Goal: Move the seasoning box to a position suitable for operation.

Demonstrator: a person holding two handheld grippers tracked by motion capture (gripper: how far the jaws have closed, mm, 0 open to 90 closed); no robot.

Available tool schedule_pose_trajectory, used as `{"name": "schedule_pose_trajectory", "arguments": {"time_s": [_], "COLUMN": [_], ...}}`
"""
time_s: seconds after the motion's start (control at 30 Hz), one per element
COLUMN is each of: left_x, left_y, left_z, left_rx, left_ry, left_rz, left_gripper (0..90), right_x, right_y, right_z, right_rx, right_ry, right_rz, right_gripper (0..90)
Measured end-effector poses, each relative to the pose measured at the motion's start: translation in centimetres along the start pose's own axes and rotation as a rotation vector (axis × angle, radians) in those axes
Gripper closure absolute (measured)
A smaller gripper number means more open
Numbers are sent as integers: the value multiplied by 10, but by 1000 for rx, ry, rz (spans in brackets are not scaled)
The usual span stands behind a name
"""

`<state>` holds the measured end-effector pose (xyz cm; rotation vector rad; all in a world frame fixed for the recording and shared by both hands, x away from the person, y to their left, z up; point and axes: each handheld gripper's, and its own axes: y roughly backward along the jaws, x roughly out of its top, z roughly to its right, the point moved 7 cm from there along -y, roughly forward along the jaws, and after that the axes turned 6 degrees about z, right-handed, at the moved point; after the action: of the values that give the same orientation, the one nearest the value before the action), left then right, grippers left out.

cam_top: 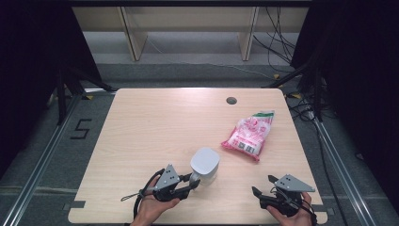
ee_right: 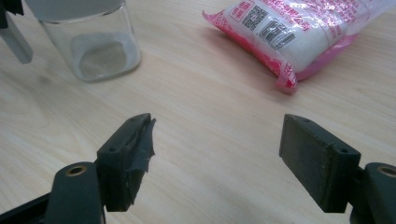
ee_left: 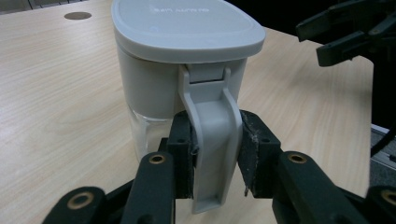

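Grey plastic and clear glass make up the lidded jug, which stands upright near the front edge of the pale wooden desk; it serves as the landmark here. The left tongs are clamped on the jug's slim grey handle, one black pad on each flank of it, with the hinged lid sitting flat just above. The right tongs stand well apart and hold nothing, hovering over bare wood to the right of the jug, nearer the person. A pink-and-white sealed bag of white grains lies flat beyond and to the right of the jug, not touching it. The main risk, as I judge it, lies in that grip: the handle is narrow and smooth, and it tapers toward its lower end, so a lift could let it slide through the pads, or the heavy glass body could swing about the handle and tip. Pulling sideways without lifting might drag the glass base along the desk and topple it. The lid appears only hinged, so tilting the jug could let it flap open. If the right tongs go for the bag, a pinch on slack film may tear it or let the contents slump and slip free.
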<state>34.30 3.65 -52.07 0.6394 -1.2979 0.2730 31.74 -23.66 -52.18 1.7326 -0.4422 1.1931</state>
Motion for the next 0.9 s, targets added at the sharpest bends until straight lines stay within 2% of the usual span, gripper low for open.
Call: {"name": "schedule_pose_trajectory", "arguments": {"time_s": [0.03,0.07,0.1,0.23,0.3,0.47,0.5,0.53,0.57,0.6,0.63,0.67,0.7,0.83,0.9], "left_x": [1,1,3,7,10,10,10,9,8,8,9,9,9,10,11], "left_y": [-3,-3,-6,-7,-5,-6,-7,-7,-9,-10,-11,-12,-12,-16,-17], "left_z": [-3,-3,-6,-12,-20,-25,-26,-28,-29,-29,-30,-32,-32,-39,-41], "left_rx": [5,5,16,26,68,73,78,82,79,82,73,81,81,81,77], "left_ry": [-17,-17,-11,-17,-34,-43,-44,-52,-55,-40,-45,-60,-60,-59,-66], "left_rz": [-5,-5,1,8,14,13,7,0,-4,7,7,-3,-3,4,4], "left_gripper": [679,680,680,681,682,682,682,682,682,682,681,682,681,679,677], "right_x": [0,0,1,1,1,0,0,0,1,1,1,1,1,1,1], "right_y": [0,0,-1,-1,-1,-1,0,0,-1,-1,-1,-2,-1,-2,-1], "right_z": [1,1,3,3,3,4,0,0,4,4,5,3,4,3,4], "right_rx": [-1,0,13,6,6,13,3,3,10,16,3,18,14,18,16], "right_ry": [6,7,37,32,34,36,-3,-3,39,43,59,34,47,36,48], "right_rz": [2,3,9,11,9,5,-2,-2,5,1,8,8,3,9,1], "right_gripper": [267,266,267,267,267,267,267,267,266,267,267,267,267,267,267]}}
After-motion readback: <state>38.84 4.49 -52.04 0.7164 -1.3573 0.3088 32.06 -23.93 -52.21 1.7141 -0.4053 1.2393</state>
